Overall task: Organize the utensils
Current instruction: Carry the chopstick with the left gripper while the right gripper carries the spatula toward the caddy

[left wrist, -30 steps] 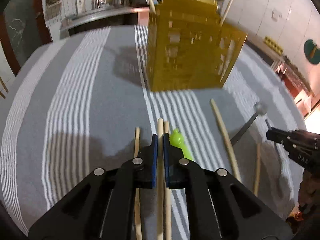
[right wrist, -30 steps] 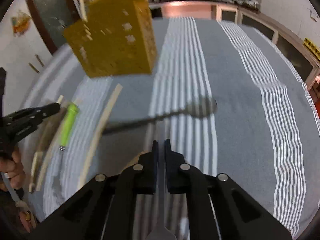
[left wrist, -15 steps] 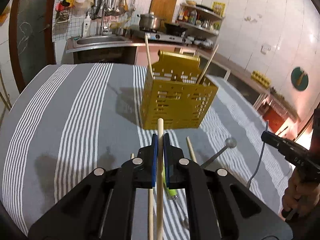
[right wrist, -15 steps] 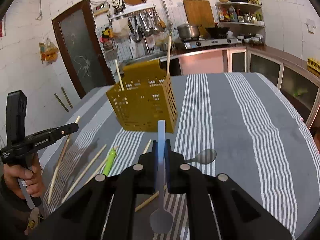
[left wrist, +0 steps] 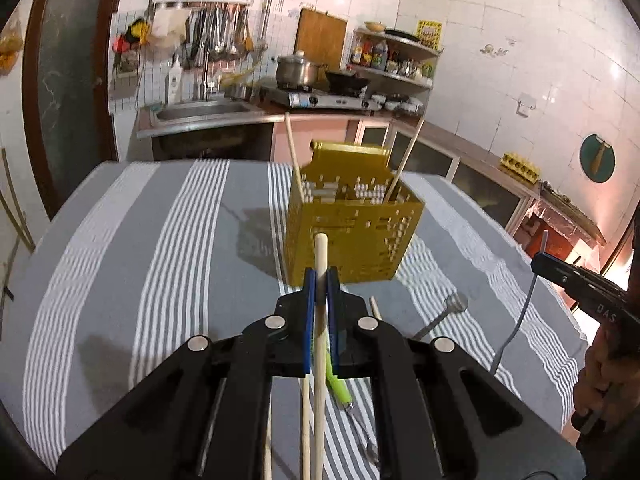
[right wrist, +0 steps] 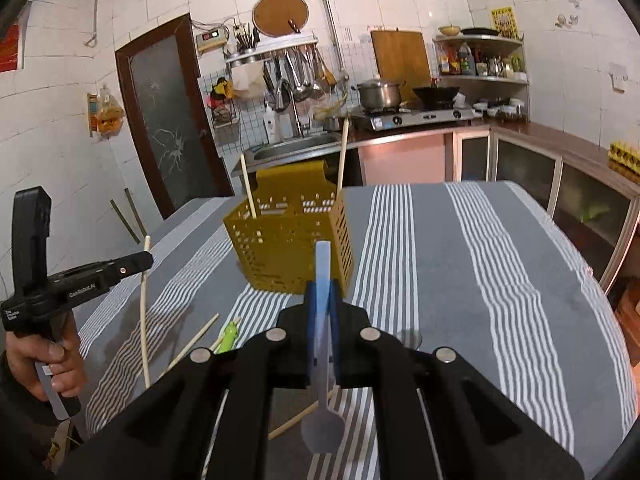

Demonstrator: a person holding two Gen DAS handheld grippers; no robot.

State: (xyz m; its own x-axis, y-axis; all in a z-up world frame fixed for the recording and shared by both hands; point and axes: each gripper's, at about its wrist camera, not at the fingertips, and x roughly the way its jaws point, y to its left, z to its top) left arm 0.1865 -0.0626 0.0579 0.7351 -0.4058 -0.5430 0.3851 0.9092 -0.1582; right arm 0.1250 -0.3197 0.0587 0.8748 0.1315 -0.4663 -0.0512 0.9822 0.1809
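One yellow basket [left wrist: 352, 236] holds two chopsticks [left wrist: 291, 148]. Two hand-held grippers show. One green-handled utensil [left wrist: 338, 384] lies below.

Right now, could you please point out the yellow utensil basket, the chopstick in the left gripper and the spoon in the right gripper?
yellow utensil basket [left wrist: 352, 244], left wrist view, front wall.
chopstick [left wrist: 320, 256], left wrist view, shaft above the pads.
spoon [right wrist: 322, 264], right wrist view, handle above the pads.

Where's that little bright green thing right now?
The green utensil lies flat on the striped tablecloth, in front of the yellow basket among loose chopsticks; the left wrist view shows it below the left gripper.
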